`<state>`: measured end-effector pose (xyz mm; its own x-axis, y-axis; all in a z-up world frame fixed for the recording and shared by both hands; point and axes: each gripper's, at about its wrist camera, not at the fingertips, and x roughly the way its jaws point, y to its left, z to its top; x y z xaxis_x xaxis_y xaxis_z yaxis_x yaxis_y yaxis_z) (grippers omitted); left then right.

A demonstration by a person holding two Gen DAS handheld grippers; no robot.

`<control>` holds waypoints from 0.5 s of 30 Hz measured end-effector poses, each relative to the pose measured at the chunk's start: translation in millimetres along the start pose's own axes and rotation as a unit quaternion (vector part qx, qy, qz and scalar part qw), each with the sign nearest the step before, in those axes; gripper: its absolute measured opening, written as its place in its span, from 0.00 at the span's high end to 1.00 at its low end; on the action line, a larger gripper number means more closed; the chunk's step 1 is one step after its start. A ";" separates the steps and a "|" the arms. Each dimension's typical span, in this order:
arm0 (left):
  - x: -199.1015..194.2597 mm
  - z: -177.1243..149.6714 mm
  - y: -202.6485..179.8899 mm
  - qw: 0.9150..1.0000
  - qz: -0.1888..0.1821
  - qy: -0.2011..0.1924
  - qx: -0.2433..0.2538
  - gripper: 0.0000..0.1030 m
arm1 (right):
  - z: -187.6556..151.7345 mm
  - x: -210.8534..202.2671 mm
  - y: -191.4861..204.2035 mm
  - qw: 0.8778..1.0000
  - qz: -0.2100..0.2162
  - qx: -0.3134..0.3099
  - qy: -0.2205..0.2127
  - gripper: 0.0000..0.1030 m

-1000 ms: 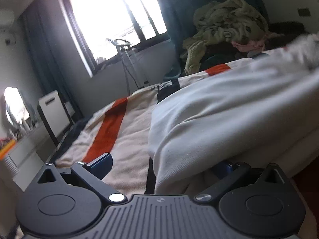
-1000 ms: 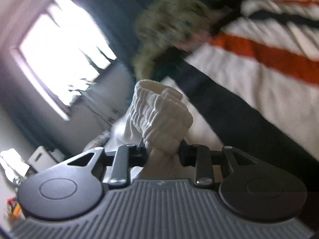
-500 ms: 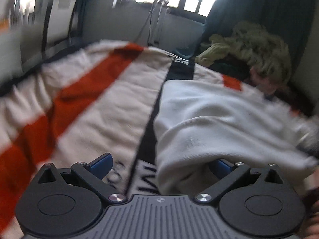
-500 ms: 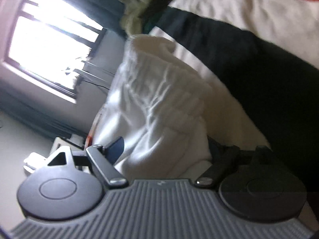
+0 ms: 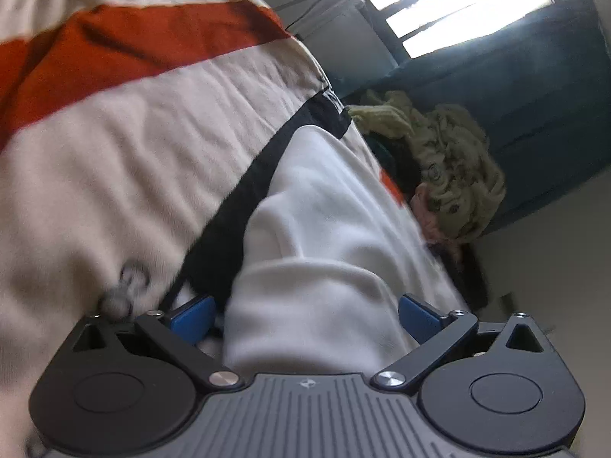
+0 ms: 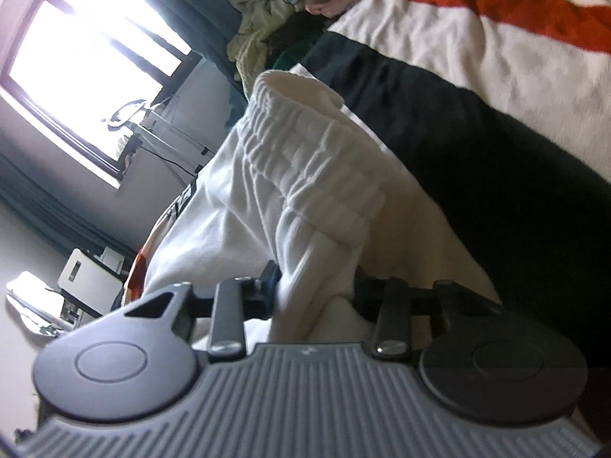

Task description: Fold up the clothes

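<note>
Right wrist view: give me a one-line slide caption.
Right gripper closing on the ribbed waistband of a white garment, lying over a striped blanket near a window.

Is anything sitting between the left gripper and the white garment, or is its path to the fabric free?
Nothing visible blocks it. The white garment already lies between the blue fingers of the left gripper, whose jaws are closing; the striped blanket lies beneath.
</note>
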<state>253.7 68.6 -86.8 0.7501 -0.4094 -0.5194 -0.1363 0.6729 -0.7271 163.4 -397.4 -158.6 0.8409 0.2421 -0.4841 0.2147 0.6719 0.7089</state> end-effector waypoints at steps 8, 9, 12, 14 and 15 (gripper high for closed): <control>-16.3 13.0 -9.7 1.000 -0.025 -0.007 -0.009 0.49 | 3.9 -42.5 28.9 0.998 0.031 -0.036 -0.048 0.72; -21.5 14.2 -13.6 0.999 -0.037 -0.008 -0.012 0.51 | 7.1 -50.0 34.0 0.997 0.032 -0.041 -0.054 0.72; -38.7 18.3 -36.1 0.997 -0.075 -0.004 -0.010 0.55 | 21.7 -73.9 47.1 0.995 0.039 -0.052 -0.073 0.72; -48.5 19.1 -60.0 0.995 -0.095 -0.002 0.008 0.56 | 37.5 -88.8 51.0 0.994 0.048 -0.051 -0.084 0.72; -51.0 19.2 -74.3 0.994 -0.103 0.000 0.017 0.56 | 47.9 -94.6 50.8 0.994 0.049 -0.048 -0.086 0.72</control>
<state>238.0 51.4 2.4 0.7598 -0.5411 -0.3605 0.0433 0.5953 -0.8023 118.5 -419.8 -52.2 0.9297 0.1916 -0.3145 0.0860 0.7173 0.6914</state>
